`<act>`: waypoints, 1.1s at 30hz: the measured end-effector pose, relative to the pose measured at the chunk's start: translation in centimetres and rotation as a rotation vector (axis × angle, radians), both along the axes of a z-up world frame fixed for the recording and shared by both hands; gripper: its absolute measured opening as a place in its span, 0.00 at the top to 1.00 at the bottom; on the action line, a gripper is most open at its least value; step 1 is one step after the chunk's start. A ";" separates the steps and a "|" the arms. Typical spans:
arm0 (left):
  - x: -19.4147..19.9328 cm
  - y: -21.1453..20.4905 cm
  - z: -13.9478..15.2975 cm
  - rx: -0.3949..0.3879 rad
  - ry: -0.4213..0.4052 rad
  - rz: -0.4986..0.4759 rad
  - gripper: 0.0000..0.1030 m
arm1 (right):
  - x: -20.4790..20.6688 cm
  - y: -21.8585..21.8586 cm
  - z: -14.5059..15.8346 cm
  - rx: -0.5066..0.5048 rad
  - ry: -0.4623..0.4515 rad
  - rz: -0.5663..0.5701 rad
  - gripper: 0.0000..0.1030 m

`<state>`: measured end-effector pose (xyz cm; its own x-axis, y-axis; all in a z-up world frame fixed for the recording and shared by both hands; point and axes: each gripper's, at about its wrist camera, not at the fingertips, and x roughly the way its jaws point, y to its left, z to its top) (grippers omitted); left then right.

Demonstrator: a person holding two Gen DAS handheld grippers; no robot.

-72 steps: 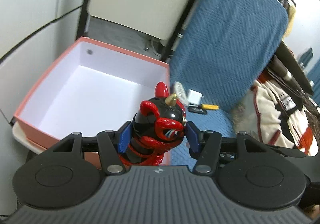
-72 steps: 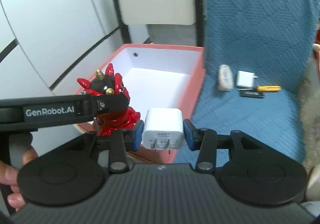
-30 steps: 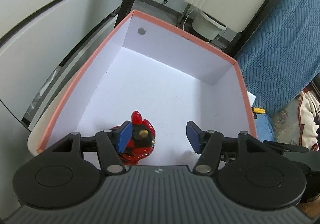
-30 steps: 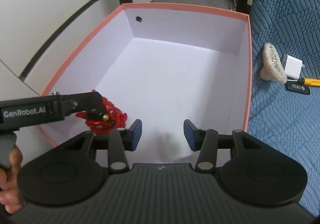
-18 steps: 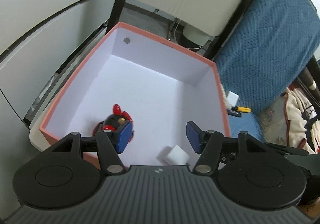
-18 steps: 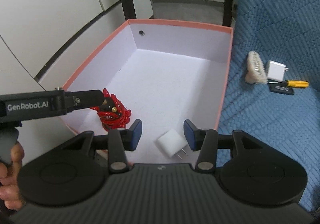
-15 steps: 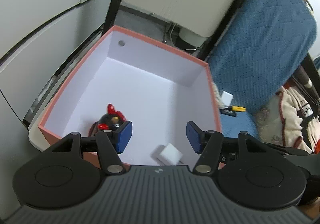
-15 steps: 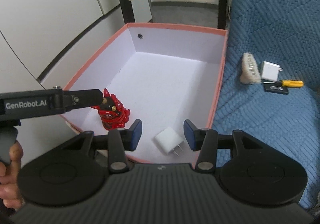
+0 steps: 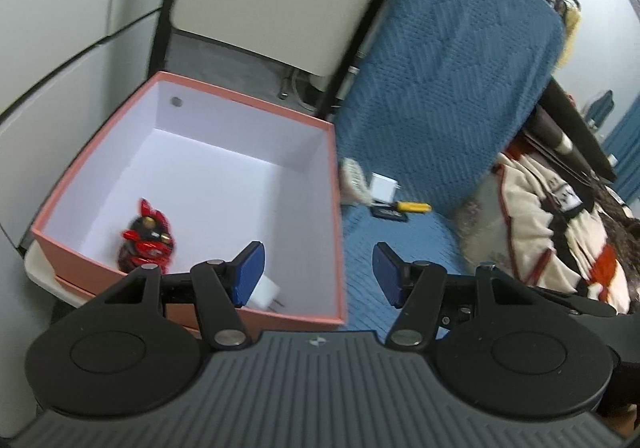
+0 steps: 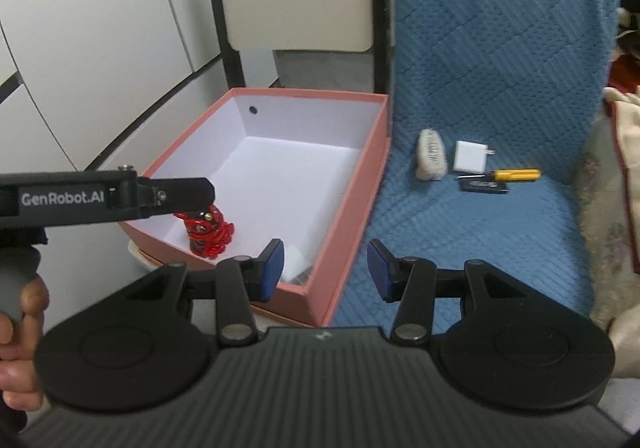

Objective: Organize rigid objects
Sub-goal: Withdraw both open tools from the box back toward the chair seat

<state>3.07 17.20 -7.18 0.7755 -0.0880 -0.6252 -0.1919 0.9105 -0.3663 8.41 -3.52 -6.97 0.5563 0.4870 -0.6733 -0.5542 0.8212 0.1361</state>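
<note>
A pink box (image 9: 335, 183) (image 10: 352, 207) with a white inside stands left of a blue quilted seat. A red and black toy figure (image 9: 146, 238) (image 10: 208, 230) stands in its near left corner. A white charger (image 9: 266, 294) (image 10: 294, 262) lies in its near right corner, partly behind a finger. My left gripper (image 9: 318, 280) is open and empty above the box's near right corner. My right gripper (image 10: 326, 270) is open and empty over the box's right wall. On the seat lie a white brush (image 10: 430, 159), a second white charger (image 10: 470, 155), a yellow screwdriver (image 10: 508, 174) and a small black device (image 10: 484, 185).
The blue seat (image 10: 460, 248) has free surface in front of the small items. White cabinet panels (image 10: 80, 47) stand to the left. A cream and red garment (image 9: 560, 215) lies at the right. The left gripper's arm (image 10: 104, 197) crosses the right wrist view.
Both grippers let go of the toy figure and the white charger inside the box, then drew back and to the right. The box now sits further off in both views.
</note>
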 end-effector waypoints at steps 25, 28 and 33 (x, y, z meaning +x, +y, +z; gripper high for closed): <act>-5.5 -12.7 -0.5 0.117 -0.038 -0.168 0.36 | -6.1 -13.1 -1.6 -0.012 -0.040 -0.187 0.52; -5.6 -13.4 -1.0 0.114 -0.026 -0.180 0.36 | -6.5 -14.1 -2.3 -0.009 -0.036 -0.208 0.52; -4.3 -14.2 -1.8 0.118 -0.003 -0.200 0.35 | -5.9 -15.0 -3.4 -0.008 -0.018 -0.237 0.52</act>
